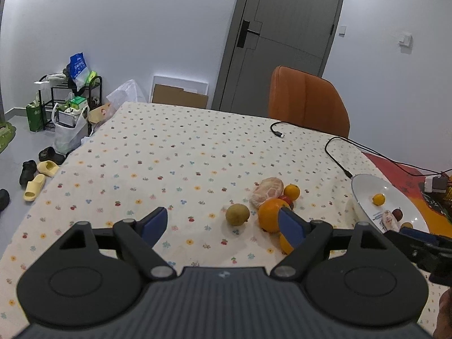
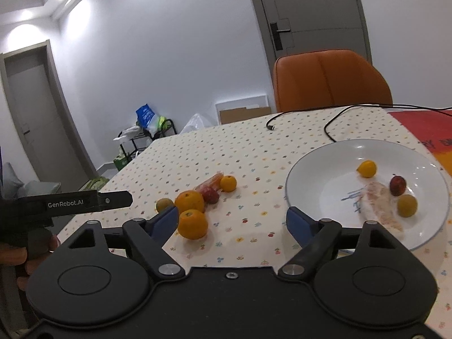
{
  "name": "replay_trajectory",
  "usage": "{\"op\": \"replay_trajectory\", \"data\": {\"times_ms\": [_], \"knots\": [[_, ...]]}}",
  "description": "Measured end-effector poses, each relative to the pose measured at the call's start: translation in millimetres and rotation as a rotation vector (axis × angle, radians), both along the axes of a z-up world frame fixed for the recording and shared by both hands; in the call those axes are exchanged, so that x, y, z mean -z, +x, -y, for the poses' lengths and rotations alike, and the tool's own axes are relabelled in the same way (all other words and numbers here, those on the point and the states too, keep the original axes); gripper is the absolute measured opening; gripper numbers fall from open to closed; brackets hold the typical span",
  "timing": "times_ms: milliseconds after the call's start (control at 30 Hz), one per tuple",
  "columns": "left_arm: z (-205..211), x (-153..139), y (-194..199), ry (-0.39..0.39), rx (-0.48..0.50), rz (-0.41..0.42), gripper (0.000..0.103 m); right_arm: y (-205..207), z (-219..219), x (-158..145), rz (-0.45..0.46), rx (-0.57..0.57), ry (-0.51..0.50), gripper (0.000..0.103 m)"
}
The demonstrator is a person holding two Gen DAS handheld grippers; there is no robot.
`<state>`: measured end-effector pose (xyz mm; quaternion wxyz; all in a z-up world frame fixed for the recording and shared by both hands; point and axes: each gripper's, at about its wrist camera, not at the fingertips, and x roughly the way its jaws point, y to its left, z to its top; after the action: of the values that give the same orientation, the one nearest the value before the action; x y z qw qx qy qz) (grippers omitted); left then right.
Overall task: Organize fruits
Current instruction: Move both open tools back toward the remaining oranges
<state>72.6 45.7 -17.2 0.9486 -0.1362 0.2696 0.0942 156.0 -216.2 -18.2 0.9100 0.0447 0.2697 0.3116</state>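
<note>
Fruit going onto the plate

Both the left gripper point(image 1: 223, 223) and right gripper point(image 2: 233, 220) have jaws wide apart, holding nothing. Next, probably the near orange point(image 2: 193, 224) at lower centre goes to the plate point(image 2: 316, 166), right.

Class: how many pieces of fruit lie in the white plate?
4: a yellow fruit at the back, a red fruit, a tan fruit nearest, and a peeled segment. None seems hidden.

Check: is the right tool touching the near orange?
Cannot tell. In the right wrist view the right tool is open; its left finger overlaps the near orange, gap unclear.
</note>
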Motion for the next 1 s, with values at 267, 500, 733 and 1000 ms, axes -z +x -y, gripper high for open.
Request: {"op": "replay_trajectory", "data": {"times_ms": [267,500,733,1000], "knots": [[-1.8,13.6,5.5,-0.009,0.013,-0.013,0.079,8.4,-20.5,12.7,-0.044,-0.05,-0.003,0.075],[-12.7,22.8,15.5,-0.026,0.027,-0.027,0.072,20.8,-43.8,19.5,-0.08,-0.098,-0.028,0.07],[-21.3,29.5,24.9,-0.045,0.042,-0.044,0.064,31.3,-61.9,23.6,-0.1,-0.132,-0.041,0.066],[-20.8,32.4,31.5,-0.048,0.069,-0.048,0.063,43.2,-74.2,38.6,-0.163,-0.167,-0.037,0.036]]}}
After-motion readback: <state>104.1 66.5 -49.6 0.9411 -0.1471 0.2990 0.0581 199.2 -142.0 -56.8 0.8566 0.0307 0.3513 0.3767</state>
